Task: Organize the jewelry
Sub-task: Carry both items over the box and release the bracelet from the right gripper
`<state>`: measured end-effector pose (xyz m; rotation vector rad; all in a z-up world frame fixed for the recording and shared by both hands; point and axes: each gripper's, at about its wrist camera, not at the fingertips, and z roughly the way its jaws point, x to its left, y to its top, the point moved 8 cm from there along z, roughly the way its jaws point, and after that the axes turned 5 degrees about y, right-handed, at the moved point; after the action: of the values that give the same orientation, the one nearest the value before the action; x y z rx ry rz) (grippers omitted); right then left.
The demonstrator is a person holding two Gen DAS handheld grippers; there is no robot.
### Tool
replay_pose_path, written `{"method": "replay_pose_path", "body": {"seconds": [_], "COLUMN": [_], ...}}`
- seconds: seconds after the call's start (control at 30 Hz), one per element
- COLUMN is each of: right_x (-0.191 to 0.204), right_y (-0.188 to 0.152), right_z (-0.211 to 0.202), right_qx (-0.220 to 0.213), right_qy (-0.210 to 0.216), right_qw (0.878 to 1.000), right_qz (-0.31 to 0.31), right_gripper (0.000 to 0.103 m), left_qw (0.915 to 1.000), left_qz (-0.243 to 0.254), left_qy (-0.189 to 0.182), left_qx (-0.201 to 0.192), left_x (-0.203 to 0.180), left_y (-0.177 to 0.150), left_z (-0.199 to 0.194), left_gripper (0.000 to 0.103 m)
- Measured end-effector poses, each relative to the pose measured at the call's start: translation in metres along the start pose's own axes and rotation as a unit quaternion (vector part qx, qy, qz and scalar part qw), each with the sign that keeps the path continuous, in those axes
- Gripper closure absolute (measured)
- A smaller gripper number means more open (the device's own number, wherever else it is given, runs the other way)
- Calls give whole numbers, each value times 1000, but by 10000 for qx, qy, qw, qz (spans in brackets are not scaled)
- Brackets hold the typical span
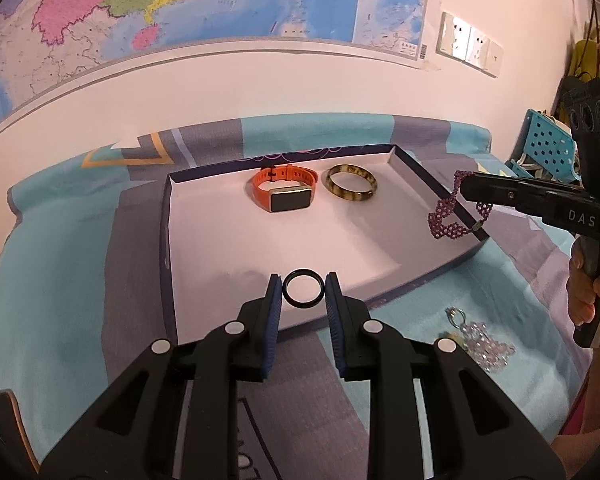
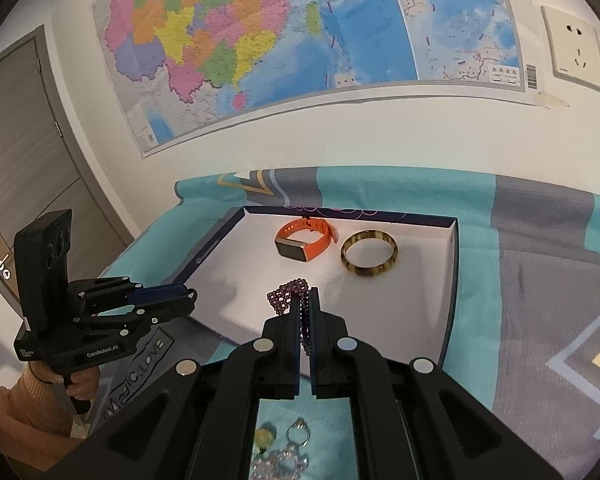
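Note:
My left gripper (image 1: 303, 277) is shut on a black ring (image 1: 300, 305), pinched between its blue pads above the near edge of the white tray (image 1: 236, 248). The right gripper (image 2: 307, 294) is shut on a purple beaded bracelet (image 2: 283, 300), which dangles over the tray's right rim (image 1: 444, 224). An orange watch (image 1: 286, 192) and an amber bangle (image 1: 351, 188) lie side by side at the back of the tray (image 2: 384, 316). The right wrist view shows the watch (image 2: 305, 242), the bangle (image 2: 369, 254) and the left gripper (image 2: 188, 295) at the tray's left corner.
A clear crystal charm (image 1: 482, 346) and a silver ring (image 1: 454, 314) lie on the teal and grey cloth (image 1: 60, 280) in front of the tray. A map-covered wall stands close behind. A blue perforated basket (image 1: 548, 144) is at far right. Hands hold both gripper handles.

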<state>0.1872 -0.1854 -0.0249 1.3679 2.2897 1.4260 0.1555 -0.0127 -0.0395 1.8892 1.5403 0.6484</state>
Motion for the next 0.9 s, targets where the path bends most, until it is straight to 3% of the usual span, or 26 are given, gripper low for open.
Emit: {"method": "replay_pose_path", "body": {"seconds": [0.9], "right_x": [-42], "right_y": [15], "right_z": [77], "right_qx": [583], "right_qy": [-22], "right_qw": [9970], "right_qz": [502], "right_gripper": [100], "left_qw": [9983], "left_qz": [-145], "left_qy": [179], "left_qx": [533], "left_x": [12], "left_y": [25], "left_z": [74], "left_gripper": [80]}}
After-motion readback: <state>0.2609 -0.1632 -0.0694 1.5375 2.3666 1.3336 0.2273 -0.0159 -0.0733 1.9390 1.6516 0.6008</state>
